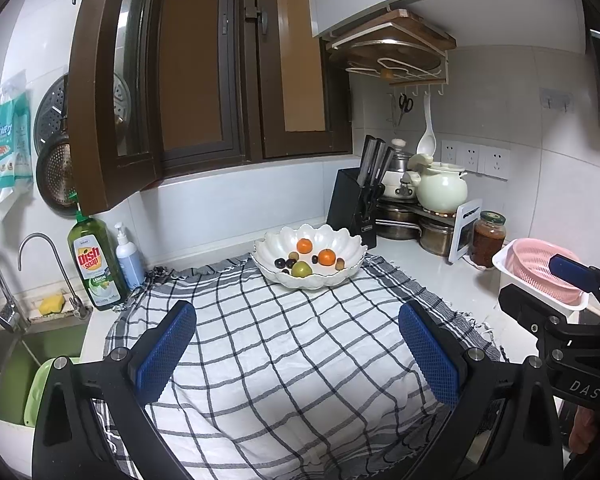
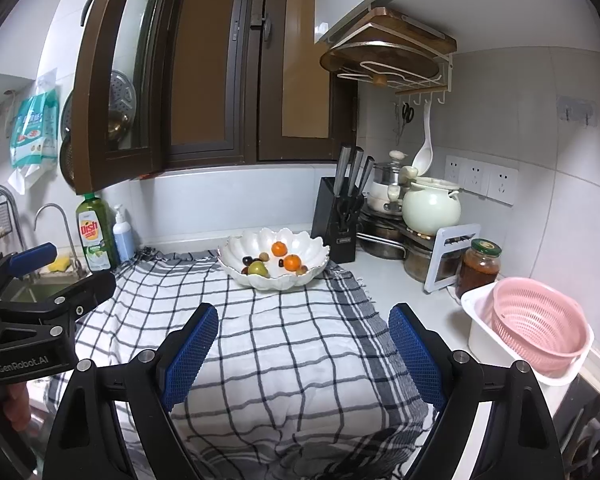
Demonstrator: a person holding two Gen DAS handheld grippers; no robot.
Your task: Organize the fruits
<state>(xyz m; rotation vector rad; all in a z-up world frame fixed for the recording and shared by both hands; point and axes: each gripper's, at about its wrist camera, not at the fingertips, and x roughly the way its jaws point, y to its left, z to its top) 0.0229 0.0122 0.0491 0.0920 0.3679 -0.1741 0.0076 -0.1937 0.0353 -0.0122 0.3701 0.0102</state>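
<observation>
A white scalloped bowl (image 1: 350, 244) stands at the far edge of a checked cloth (image 1: 284, 344). It holds two oranges (image 1: 304, 245), a green pear (image 1: 301, 268) and several small dark and brown fruits. The bowl also shows in the right wrist view (image 2: 312, 246), with the oranges (image 2: 278, 249) and pear (image 2: 257, 268) inside. My left gripper (image 1: 298, 350) is open and empty, above the near part of the cloth, well short of the bowl. My right gripper (image 2: 302, 354) is open and empty too, beside it on the right.
A pink colander (image 2: 536, 330) sits in a white tub (image 2: 480, 332) at the right. A knife block (image 2: 336, 220), pots, a cream pot (image 2: 430, 206) and a jar (image 2: 478, 266) crowd the back right corner. Dish soap (image 1: 94, 264), a sponge, taps and a sink are at the left.
</observation>
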